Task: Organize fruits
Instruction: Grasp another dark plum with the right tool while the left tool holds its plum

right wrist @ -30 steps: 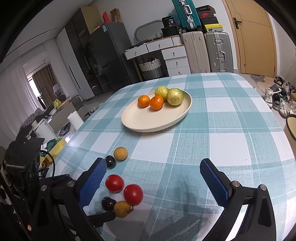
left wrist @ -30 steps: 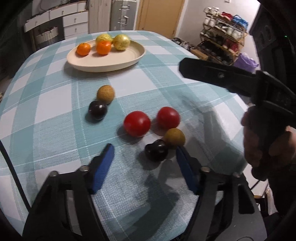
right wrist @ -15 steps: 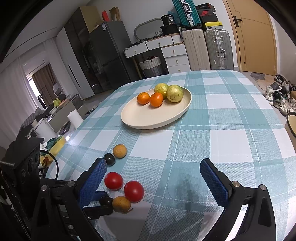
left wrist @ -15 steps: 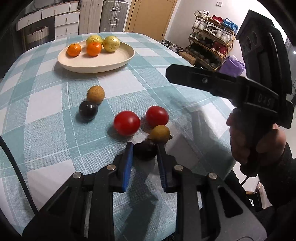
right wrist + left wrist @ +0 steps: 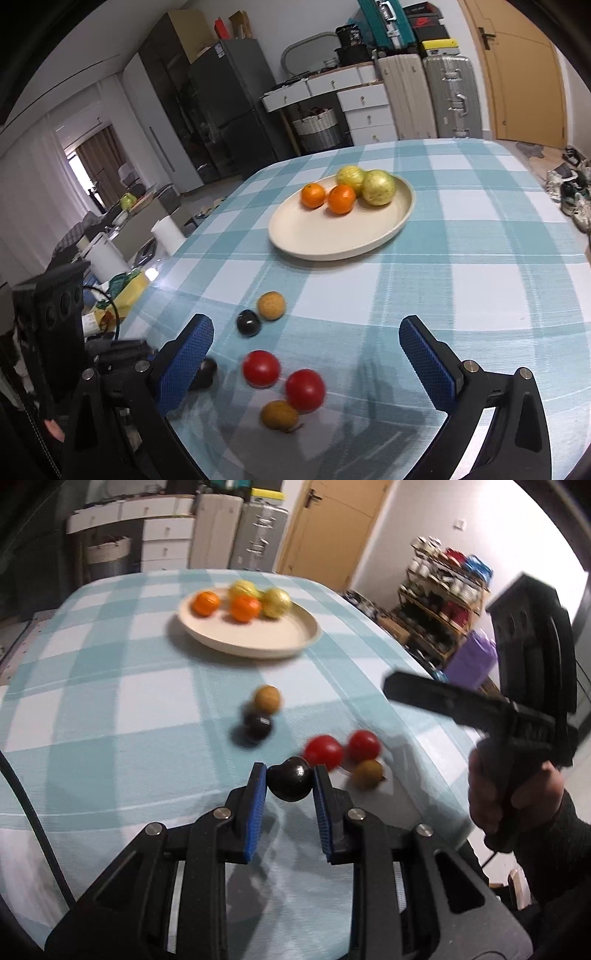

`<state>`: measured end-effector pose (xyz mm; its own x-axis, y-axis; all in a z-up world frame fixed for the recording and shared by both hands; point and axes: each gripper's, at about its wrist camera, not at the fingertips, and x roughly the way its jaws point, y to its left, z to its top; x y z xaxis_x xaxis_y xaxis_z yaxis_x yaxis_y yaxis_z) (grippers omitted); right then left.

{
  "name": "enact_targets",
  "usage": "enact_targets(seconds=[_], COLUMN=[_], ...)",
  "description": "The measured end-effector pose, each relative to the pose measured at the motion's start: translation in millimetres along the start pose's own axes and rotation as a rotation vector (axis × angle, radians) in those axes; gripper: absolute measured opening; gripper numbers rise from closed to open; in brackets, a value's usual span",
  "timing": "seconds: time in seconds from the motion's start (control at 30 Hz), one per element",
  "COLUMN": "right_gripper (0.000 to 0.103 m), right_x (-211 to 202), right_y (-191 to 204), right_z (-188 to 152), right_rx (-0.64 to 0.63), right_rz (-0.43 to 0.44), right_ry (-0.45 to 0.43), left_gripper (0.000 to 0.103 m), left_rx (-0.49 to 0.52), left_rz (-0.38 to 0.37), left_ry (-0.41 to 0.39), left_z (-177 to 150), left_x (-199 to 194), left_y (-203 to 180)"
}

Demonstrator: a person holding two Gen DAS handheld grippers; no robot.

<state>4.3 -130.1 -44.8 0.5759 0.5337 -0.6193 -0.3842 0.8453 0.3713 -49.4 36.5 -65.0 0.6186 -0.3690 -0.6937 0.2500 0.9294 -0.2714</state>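
My left gripper (image 5: pixel 290 782) is shut on a dark plum (image 5: pixel 290 783) and holds it above the checked tablecloth. On the cloth lie two red tomatoes (image 5: pixel 324 752) (image 5: pixel 364 744), a brown round fruit (image 5: pixel 366 773), another dark plum (image 5: pixel 257 725) and a second brown fruit (image 5: pixel 267 699). A cream plate (image 5: pixel 255 642) at the back holds two oranges (image 5: pixel 206 603) and two yellow-green fruits (image 5: pixel 276 602). My right gripper (image 5: pixel 306 354) is open and empty above the tomatoes (image 5: pixel 261 368), with the plate (image 5: pixel 325 240) beyond.
The table's right edge (image 5: pixel 436 716) drops off near the tomatoes. The right gripper's body (image 5: pixel 480 709) and hand hover at the right. Suitcases, drawers and a shoe rack stand beyond the table.
My left gripper has lifted the dark plum off the cloth and swung left and up. The right gripper has moved forward over the loose fruit.
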Motion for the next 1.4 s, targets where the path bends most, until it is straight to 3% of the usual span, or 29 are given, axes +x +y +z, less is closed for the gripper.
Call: enact_targets(seconds=[0.47, 0.6, 0.9, 1.03, 1.2, 1.4], right_gripper=[0.101, 0.090, 0.077, 0.060, 0.054, 0.027], right_x=[49, 65, 88, 93, 97, 96], right_y=[38, 46, 53, 55, 59, 61], right_z=[-1, -3, -5, -4, -5, -8], right_rx=[0.016, 0.015, 0.021, 0.024, 0.020, 0.003], right_rz=[0.064, 0.053, -0.006, -0.024, 0.001, -0.022], right_ry=[0.136, 0.171, 0.188, 0.186, 0.172, 0.160], left_gripper=[0.023, 0.023, 0.023, 0.023, 0.023, 0.023], left_rx=[-0.134, -0.146, -0.163, -0.182, -0.187, -0.194], left_rz=[0.053, 0.041, 0.019, 0.009, 0.001, 0.004], left_ry=[-0.058, -0.058, -0.050, -0.040, -0.038, -0.047], left_z=[1, 1, 0, -2, -3, -1], left_x=[-35, -34, -26, -21, -19, -20], left_y=[60, 67, 79, 85, 87, 87])
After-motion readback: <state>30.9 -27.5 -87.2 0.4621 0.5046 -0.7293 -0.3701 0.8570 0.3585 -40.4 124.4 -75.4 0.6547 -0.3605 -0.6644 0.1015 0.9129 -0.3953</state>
